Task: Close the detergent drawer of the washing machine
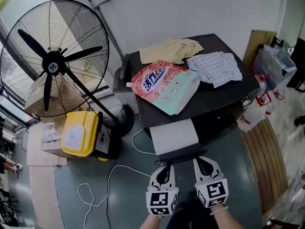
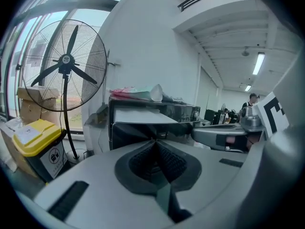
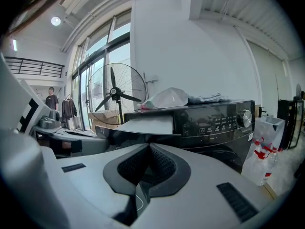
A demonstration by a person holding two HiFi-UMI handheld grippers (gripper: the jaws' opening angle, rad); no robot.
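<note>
The detergent drawer [image 1: 174, 136] stands pulled well out at the left of the black washing machine [image 1: 228, 97]; a square, level push on its dark front panel looks the surest way home without jamming. The left tool [image 1: 165, 168] and right tool [image 1: 198, 161], both pressed together and empty, sit right at that panel

This is looking like a big work hall or test room, not a home. A black washing machine [image 1: 219, 99] is standing out on a bare grey floor [image 1: 133, 199], with a huge fan [image 1: 52, 63], a yellow bin [image 1: 80, 132] and cardboard boxes [image 2: 28, 104] sitting beside it. Tall windows [image 3: 88, 66] are letting light in under a high ceiling [image 2: 224, 32] with long lamps [image 2: 259, 63], and a person [image 2: 251, 100] is standing far back.
</note>
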